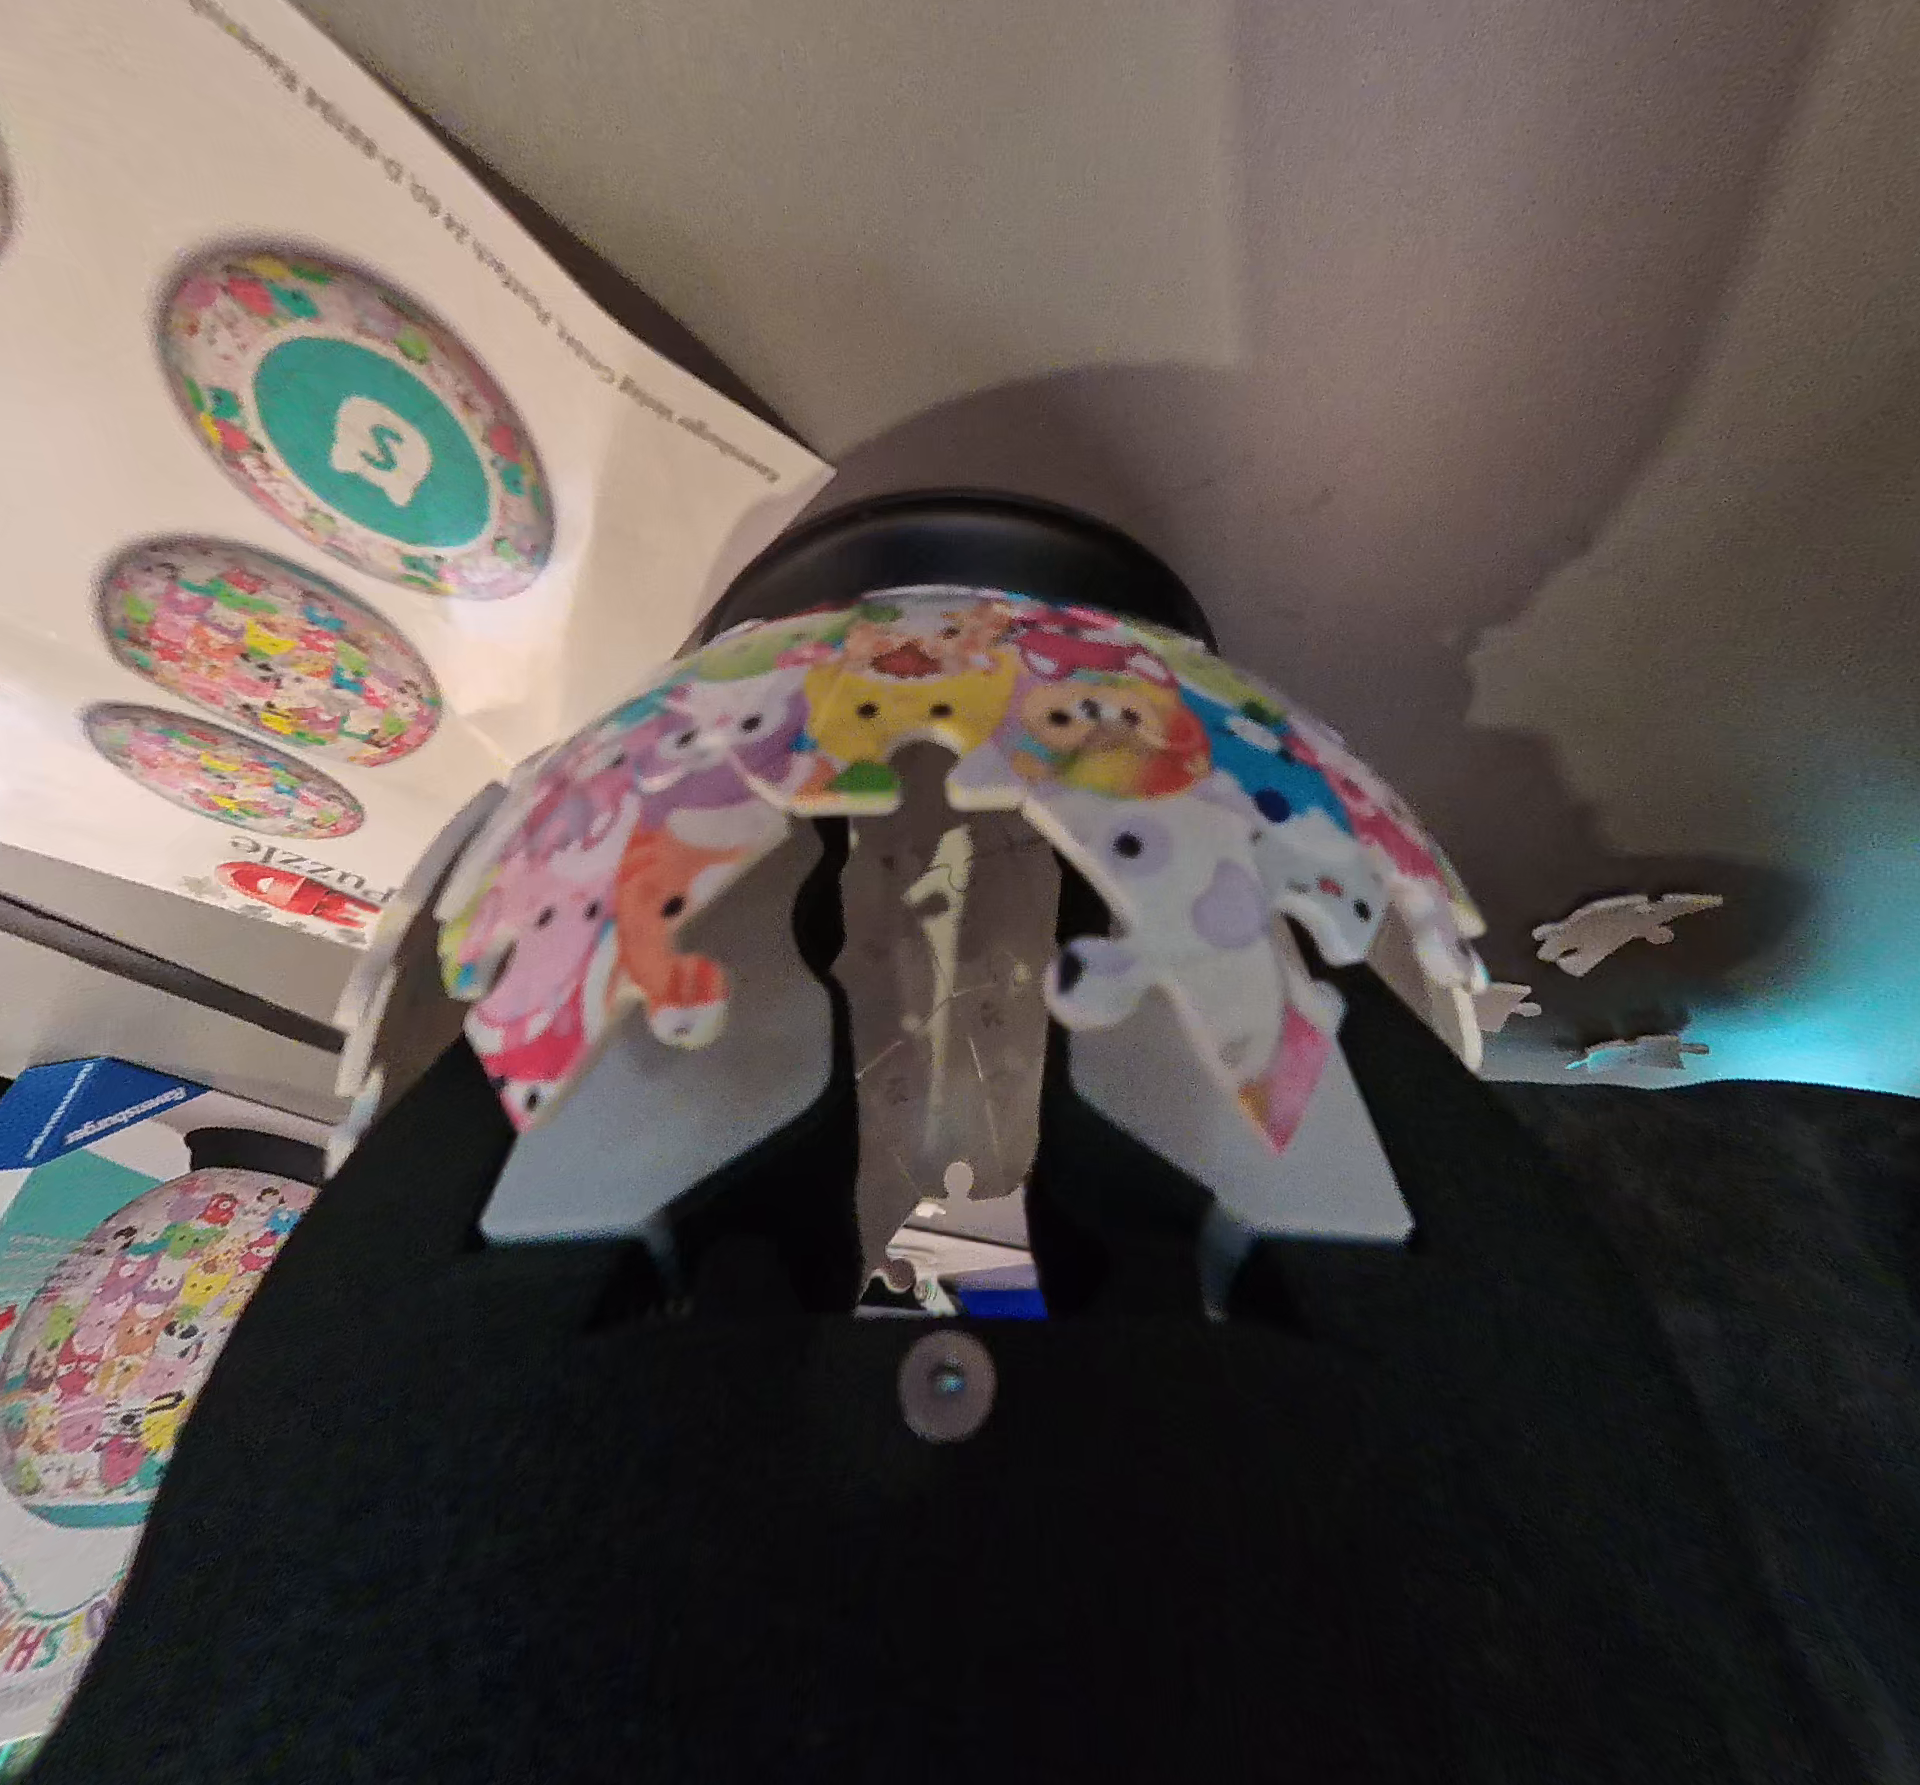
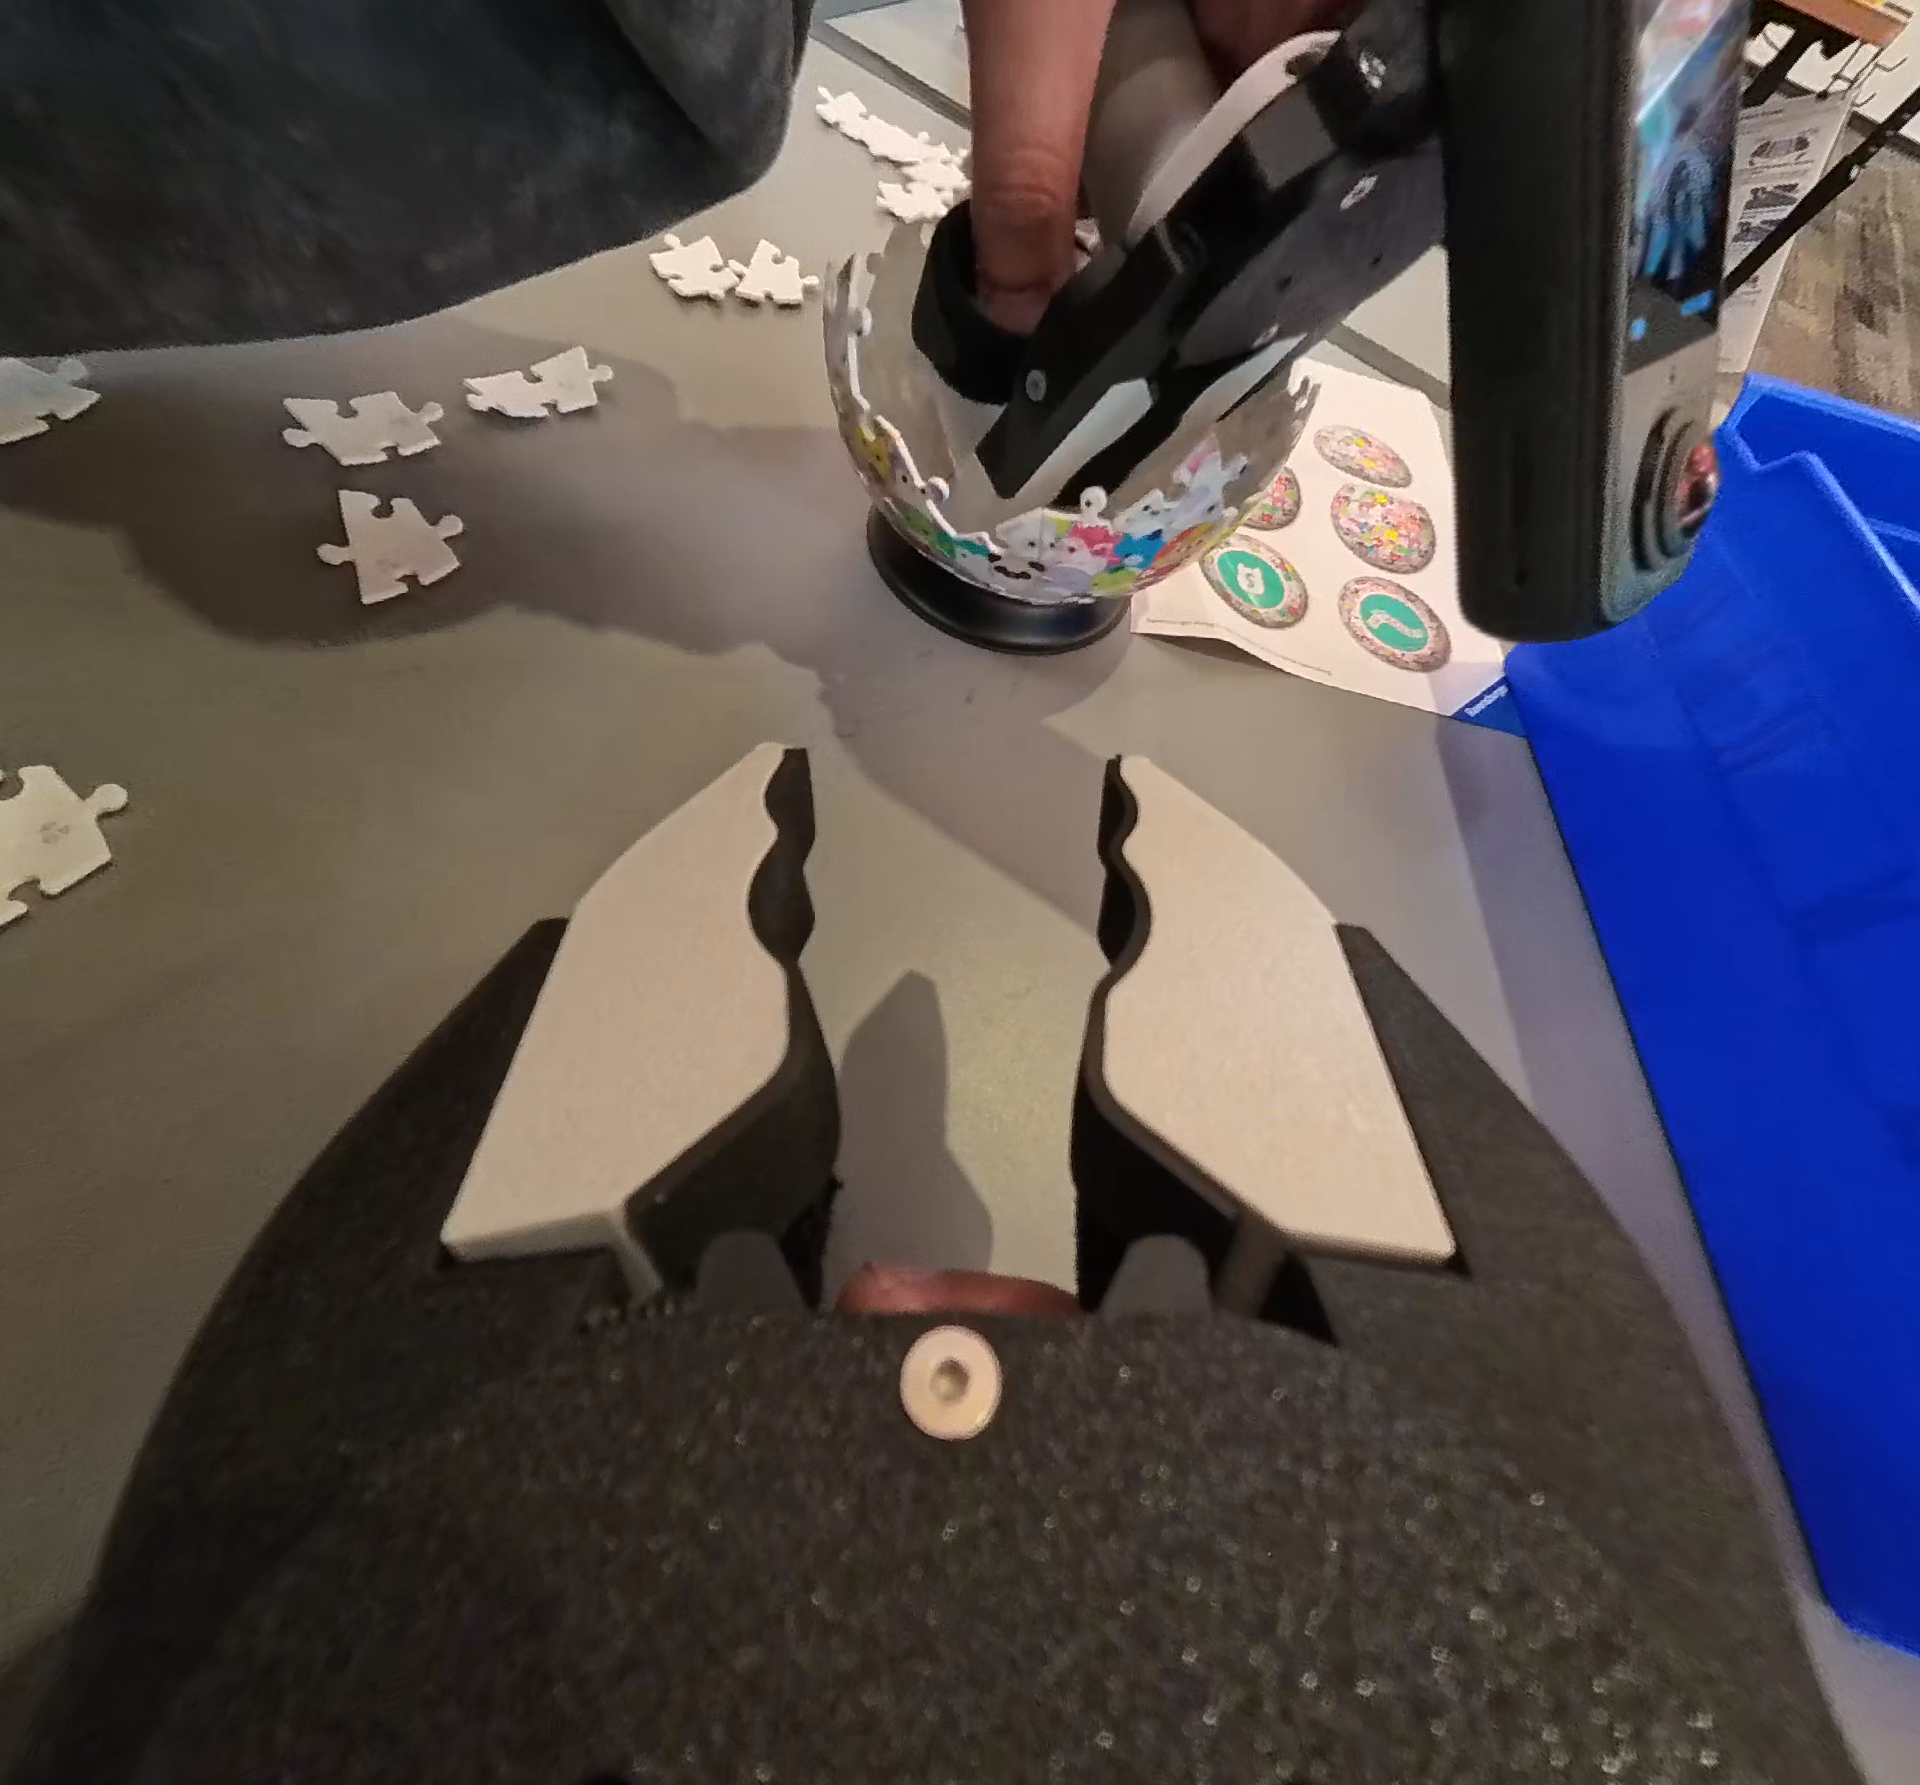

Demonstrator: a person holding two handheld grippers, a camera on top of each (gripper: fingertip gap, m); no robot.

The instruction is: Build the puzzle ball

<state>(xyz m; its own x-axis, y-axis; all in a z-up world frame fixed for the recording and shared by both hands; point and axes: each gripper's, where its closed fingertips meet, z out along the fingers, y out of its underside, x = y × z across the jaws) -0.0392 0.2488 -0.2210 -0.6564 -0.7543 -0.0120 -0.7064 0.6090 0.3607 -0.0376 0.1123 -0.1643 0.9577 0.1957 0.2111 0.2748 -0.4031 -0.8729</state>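
Observation:
The half-built puzzle ball (image 2: 1049,551), a colourful bowl of joined pieces, sits on a black ring stand (image 2: 987,608) on the grey table. My left gripper (image 2: 987,483) reaches over the rim into the bowl. In the left wrist view its fingers stand apart around the gap (image 1: 935,852), and the ball's coloured shell (image 1: 1143,769) hides the tips. The stand (image 1: 956,540) shows behind it. My right gripper (image 2: 956,779) is open and empty, low over the table a short way in front of the ball.
Several loose pieces (image 2: 364,426) lie white side up left of and behind the ball; a few show in the left wrist view (image 1: 1621,925). An instruction sheet (image 2: 1340,551) and a blue bin (image 2: 1714,800) lie to the right. The puzzle box (image 1: 94,1320) is nearby. A hand (image 2: 1039,73) holds the left gripper. My hands' fingertips stand some 15 cm from each other.

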